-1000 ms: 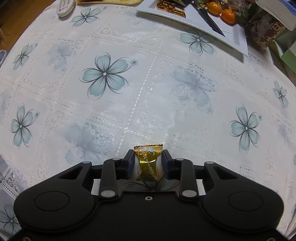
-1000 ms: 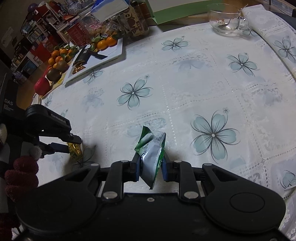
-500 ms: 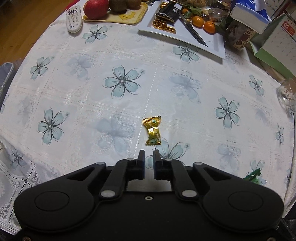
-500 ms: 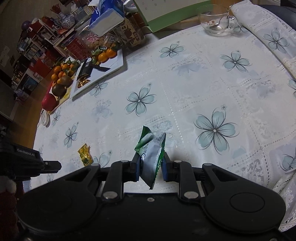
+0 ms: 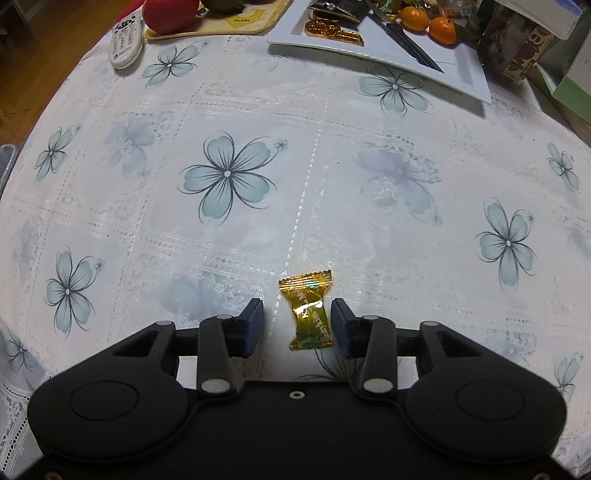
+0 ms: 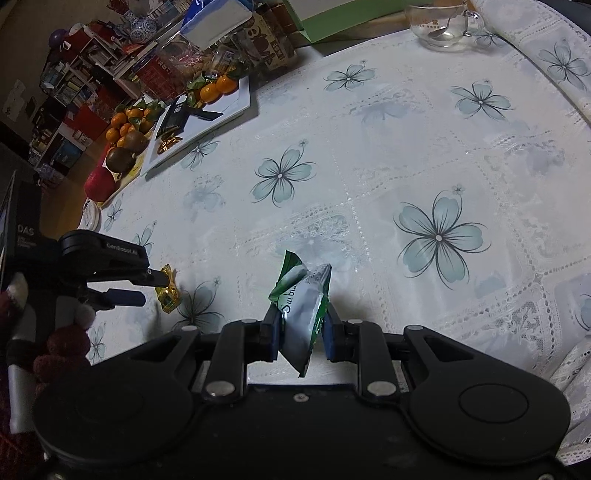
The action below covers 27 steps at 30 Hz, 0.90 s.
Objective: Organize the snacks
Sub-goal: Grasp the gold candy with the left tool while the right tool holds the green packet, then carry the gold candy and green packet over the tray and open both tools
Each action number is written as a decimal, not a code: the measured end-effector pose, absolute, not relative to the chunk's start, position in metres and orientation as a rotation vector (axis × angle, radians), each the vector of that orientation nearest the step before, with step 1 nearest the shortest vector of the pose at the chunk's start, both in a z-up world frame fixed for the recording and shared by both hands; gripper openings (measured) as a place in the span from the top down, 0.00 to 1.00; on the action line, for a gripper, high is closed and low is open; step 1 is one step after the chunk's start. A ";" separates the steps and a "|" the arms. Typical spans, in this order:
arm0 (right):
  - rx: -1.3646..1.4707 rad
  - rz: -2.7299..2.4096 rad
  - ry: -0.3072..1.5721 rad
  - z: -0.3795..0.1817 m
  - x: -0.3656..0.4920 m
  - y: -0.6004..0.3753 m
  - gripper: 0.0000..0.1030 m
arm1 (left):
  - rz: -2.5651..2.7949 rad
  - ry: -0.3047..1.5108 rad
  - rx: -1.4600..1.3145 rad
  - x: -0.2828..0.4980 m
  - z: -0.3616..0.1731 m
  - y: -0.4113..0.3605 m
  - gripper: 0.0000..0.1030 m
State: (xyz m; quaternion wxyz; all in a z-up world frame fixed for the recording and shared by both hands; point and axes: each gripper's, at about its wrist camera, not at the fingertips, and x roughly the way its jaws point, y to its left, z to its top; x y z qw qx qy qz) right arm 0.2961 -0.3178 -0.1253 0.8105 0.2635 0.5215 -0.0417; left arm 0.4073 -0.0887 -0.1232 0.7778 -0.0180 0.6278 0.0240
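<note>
A gold-wrapped candy (image 5: 309, 312) lies on the flowered tablecloth (image 5: 314, 177). My left gripper (image 5: 297, 325) is open, low over the cloth, its jaws on either side of the candy without touching it. The candy also shows in the right wrist view (image 6: 168, 290), between the left gripper's fingers (image 6: 142, 273). My right gripper (image 6: 300, 334) is shut on a green and white snack packet (image 6: 304, 310), held upright above the cloth.
A white tray (image 5: 469, 79) at the far edge holds gold coins, dark packets, a knife and tangerines. A yellow tray with an apple (image 5: 168, 14), a remote (image 5: 125, 38), boxes and jars (image 5: 524, 48) stand behind. A glass cup (image 6: 443, 24) stands far right.
My left gripper had let the candy go and pulled back shut; now it is down over the candy again with jaws open around it. My right gripper keeps the packet, barely shifted.
</note>
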 end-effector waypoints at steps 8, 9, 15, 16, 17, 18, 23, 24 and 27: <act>0.570 -0.095 1.139 -0.132 0.296 -0.320 0.76 | 0.059 1.370 -0.021 0.412 -0.121 -0.094 0.77; 0.573 -0.097 1.141 -0.131 0.295 -0.319 0.76 | 0.059 1.366 -0.013 0.409 -0.116 -0.093 0.77; 0.609 -0.095 1.135 -0.112 0.288 -0.316 0.76 | 0.013 1.382 -0.052 0.381 -0.069 -0.073 0.77; 0.607 -0.092 1.136 -0.107 0.285 -0.314 0.76 | 0.006 1.383 -0.045 0.374 -0.061 -0.070 0.77; 0.604 -0.088 1.139 -0.102 0.281 -0.311 0.76 | -0.002 1.381 -0.035 0.366 -0.053 -0.067 0.77; 0.603 -0.082 1.144 -0.097 0.277 -0.308 0.76 | -0.016 1.377 -0.023 0.357 -0.046 -0.065 0.77; 0.606 -0.035 1.186 -0.077 0.251 -0.288 0.76 | -0.077 1.372 0.047 0.307 -0.025 -0.053 0.77; 0.600 -0.028 1.195 -0.074 0.245 -0.283 0.76 | -0.085 1.380 0.055 0.297 -0.025 -0.050 0.77; 0.571 -0.007 1.206 -0.064 0.227 -0.266 0.76 | -0.111 1.426 0.070 0.269 -0.031 -0.044 0.77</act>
